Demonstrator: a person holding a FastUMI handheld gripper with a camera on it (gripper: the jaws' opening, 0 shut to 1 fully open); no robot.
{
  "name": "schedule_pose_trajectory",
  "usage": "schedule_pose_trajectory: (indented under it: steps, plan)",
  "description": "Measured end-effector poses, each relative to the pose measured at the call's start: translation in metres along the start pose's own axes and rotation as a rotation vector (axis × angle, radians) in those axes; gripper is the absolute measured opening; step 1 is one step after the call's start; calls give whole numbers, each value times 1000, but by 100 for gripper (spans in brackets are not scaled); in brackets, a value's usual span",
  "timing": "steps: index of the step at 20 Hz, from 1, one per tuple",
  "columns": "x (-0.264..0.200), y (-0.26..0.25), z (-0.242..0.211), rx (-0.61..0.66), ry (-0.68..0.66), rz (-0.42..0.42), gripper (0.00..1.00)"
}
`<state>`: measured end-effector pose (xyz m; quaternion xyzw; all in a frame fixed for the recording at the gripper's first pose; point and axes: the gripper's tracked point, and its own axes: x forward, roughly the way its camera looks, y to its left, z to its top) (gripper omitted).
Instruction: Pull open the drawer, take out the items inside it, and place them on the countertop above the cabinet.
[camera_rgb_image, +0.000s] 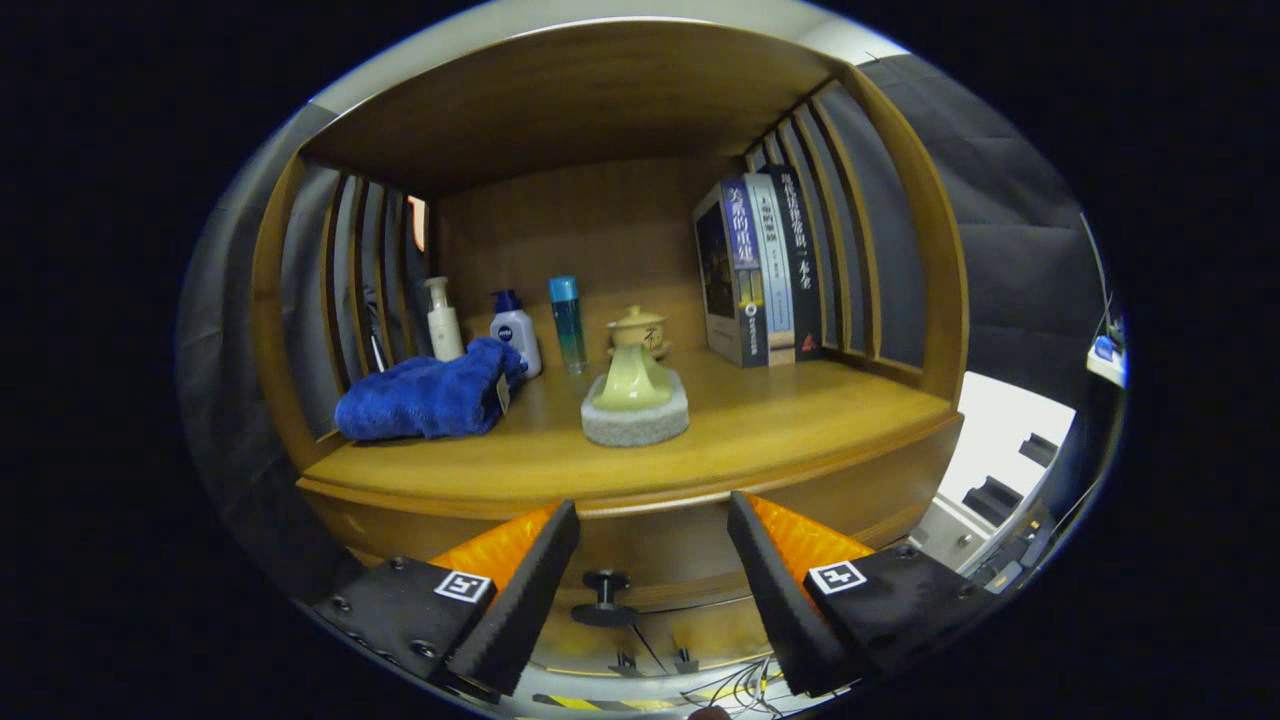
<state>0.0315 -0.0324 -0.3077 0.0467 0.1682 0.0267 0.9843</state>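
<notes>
Tongs (653, 560) gape empty before countertop (800, 420) edge, above drawer knob (604, 597).

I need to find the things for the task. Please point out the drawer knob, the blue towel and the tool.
drawer knob (606, 581), gripper view, on its round head.
blue towel (430, 395), gripper view, on the middle of the folded cloth.
tool (652, 560), gripper view, midway between its open fingertips.

You're looking at the wooden countertop (800, 420): a blue towel (430, 395) bunched toward one end, three bottles (515, 330) behind it, a yellow scrubber on a grey sponge (635, 400) near the middle, a lidded cup (640, 330) behind, books (760, 265) standing upright at the other end.
</notes>
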Motion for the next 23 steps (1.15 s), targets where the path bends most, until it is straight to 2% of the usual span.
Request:
schedule_pose_trajectory:
  steps: [4,8,11,14,16,23]
  plan:
    - [-17,2,89,-2,-115,-28,99]
    - [-43,3,181,-86,-241,-84,99]
    - [-62,15,222,-72,-279,-67,99]
    - [-91,12,243,-46,-288,-79,99]
    - [-101,4,244,-42,-281,-113,99]
    - [-112,-8,236,-32,-250,-144,99]
